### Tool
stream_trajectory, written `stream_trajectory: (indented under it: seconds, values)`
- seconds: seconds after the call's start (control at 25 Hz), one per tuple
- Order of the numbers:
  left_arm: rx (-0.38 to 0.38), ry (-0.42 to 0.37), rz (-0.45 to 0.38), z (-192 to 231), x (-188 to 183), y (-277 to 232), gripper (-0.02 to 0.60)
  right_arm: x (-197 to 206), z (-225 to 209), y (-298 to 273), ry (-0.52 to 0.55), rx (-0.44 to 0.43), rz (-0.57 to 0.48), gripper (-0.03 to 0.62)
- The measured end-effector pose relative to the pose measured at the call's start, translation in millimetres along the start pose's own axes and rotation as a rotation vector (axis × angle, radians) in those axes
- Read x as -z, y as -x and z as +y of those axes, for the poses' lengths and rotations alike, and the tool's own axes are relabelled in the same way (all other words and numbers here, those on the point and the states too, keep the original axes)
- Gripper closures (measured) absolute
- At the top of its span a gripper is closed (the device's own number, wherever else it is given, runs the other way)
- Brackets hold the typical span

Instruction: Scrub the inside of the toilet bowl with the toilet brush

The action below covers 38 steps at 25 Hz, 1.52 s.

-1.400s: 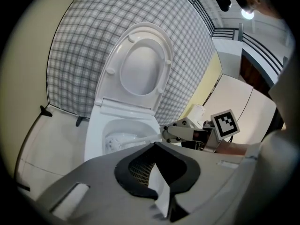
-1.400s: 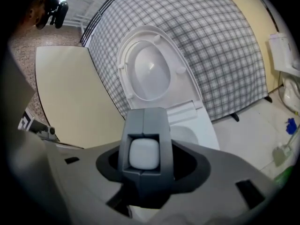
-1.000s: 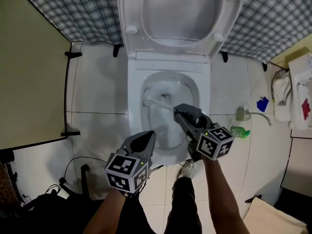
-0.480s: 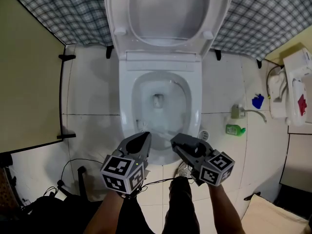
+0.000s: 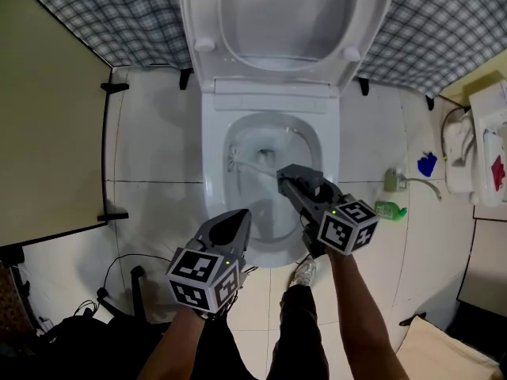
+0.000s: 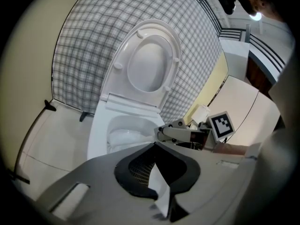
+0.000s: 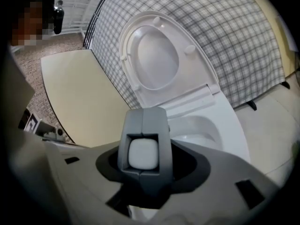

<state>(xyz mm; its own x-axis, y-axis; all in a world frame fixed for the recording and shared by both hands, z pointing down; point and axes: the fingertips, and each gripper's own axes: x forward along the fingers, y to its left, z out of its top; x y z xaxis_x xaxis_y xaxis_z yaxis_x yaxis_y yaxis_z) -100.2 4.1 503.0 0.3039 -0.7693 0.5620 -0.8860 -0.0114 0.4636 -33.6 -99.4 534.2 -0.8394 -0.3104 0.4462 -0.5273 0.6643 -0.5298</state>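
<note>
The white toilet bowl (image 5: 211,182) stands in the middle of the head view with its lid (image 5: 277,22) raised. The white toilet brush head (image 5: 235,163) rests against the bowl's inner left wall, and its handle (image 5: 261,169) runs back to my right gripper (image 5: 287,177), which is shut on it over the bowl. In the right gripper view the handle's white end (image 7: 142,153) sits clamped between the grey jaws of the right gripper (image 7: 143,125). My left gripper (image 5: 236,222) hovers by the bowl's front rim, shut and holding nothing. In the left gripper view the left gripper (image 6: 157,172) points at the bowl (image 6: 101,135).
A green bottle (image 5: 390,210) and a blue object (image 5: 426,165) lie on the tiles right of the toilet, with a white fixture (image 5: 475,145) beyond. A beige partition (image 5: 47,133) is at the left, cables (image 5: 119,279) are on the floor below it, and my shoe (image 5: 303,273) is before the bowl.
The right gripper drew the brush back to the bowl's near side, then pushed it forward again to the left inner wall. The left gripper stayed put.
</note>
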Motion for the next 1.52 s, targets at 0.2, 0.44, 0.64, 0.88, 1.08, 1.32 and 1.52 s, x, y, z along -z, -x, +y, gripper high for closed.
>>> stream_trajectory:
  seconds: [0.2,0.44,0.64,0.88,1.08,1.32,1.52]
  values:
    - [-0.003,0.001,0.009,1.8,4.9,0.2,0.574,-9.5,-5.4,-8.2,-0.008,-0.01,0.014,0.385]
    - [-0.013,-0.008,0.019,2.6,6.2,1.2,0.574,23.3,11.2,20.3,-0.025,-0.023,0.036,0.385]
    - [-0.01,-0.004,0.026,2.6,13.1,1.8,0.574,66.2,30.9,70.0,-0.059,-0.039,0.104,0.385]
    - [-0.01,-0.008,0.039,2.9,18.9,3.9,0.574,93.5,42.9,106.8,0.024,-0.062,0.222,0.387]
    - [-0.008,-0.003,0.043,3.4,20.3,4.7,0.574,104.0,39.8,110.3,0.04,-0.056,0.278,0.396]
    - [-0.014,0.002,0.04,10.2,17.8,4.9,0.574,85.5,31.3,75.7,0.015,-0.043,0.219,0.405]
    - [-0.021,0.01,0.039,16.5,16.4,5.5,0.574,57.6,15.3,37.4,-0.016,-0.011,0.149,0.405]
